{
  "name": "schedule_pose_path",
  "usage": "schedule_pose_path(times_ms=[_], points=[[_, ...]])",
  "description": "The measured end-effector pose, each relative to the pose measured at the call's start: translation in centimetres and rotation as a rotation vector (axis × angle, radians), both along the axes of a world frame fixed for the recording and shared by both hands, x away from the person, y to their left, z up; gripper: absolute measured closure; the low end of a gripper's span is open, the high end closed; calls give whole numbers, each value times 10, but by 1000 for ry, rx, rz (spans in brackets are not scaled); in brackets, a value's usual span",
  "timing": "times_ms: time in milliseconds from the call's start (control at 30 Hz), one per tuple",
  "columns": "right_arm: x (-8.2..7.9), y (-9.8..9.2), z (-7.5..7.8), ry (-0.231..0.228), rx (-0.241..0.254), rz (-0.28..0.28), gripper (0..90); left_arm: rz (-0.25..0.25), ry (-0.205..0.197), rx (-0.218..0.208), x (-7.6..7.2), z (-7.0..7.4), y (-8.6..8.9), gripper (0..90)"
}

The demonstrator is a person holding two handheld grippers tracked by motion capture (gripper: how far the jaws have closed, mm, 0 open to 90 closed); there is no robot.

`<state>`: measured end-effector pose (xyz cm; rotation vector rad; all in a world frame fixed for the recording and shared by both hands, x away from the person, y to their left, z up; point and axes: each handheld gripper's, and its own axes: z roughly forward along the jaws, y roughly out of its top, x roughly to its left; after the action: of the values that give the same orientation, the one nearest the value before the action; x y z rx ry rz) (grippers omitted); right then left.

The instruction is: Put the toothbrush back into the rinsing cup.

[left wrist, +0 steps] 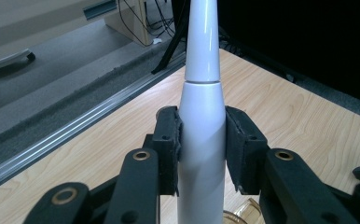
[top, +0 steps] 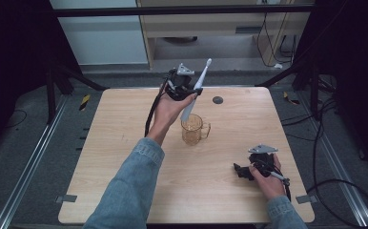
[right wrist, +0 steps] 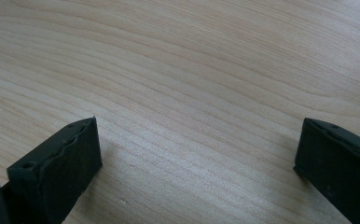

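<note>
A white electric toothbrush leans with its brush head up and to the right, its lower end over the amber glass mug. My left gripper is shut on the toothbrush body; in the left gripper view both black pads press against the white handle. The mug's rim peeks in below the jaws. Whether the handle's tip is inside the mug I cannot tell. My right gripper rests low over the front right of the table, its jaws wide apart above bare wood.
The wooden table has a small dark round disc near its back edge. Metal rails and dark stand legs flank the table. Cables lie on the floor at right.
</note>
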<state>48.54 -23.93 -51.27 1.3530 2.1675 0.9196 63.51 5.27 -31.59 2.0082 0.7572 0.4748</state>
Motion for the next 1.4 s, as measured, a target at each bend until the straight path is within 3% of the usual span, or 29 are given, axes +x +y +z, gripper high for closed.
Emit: schedule_pose_path(times_ms=[867,1400], points=[[0,0,0,3,3,3,4,-21,12,8,2,-26,-12,670],[0,0,0,1,2,4,4,-28,14,4,-2,-42,-8,670]])
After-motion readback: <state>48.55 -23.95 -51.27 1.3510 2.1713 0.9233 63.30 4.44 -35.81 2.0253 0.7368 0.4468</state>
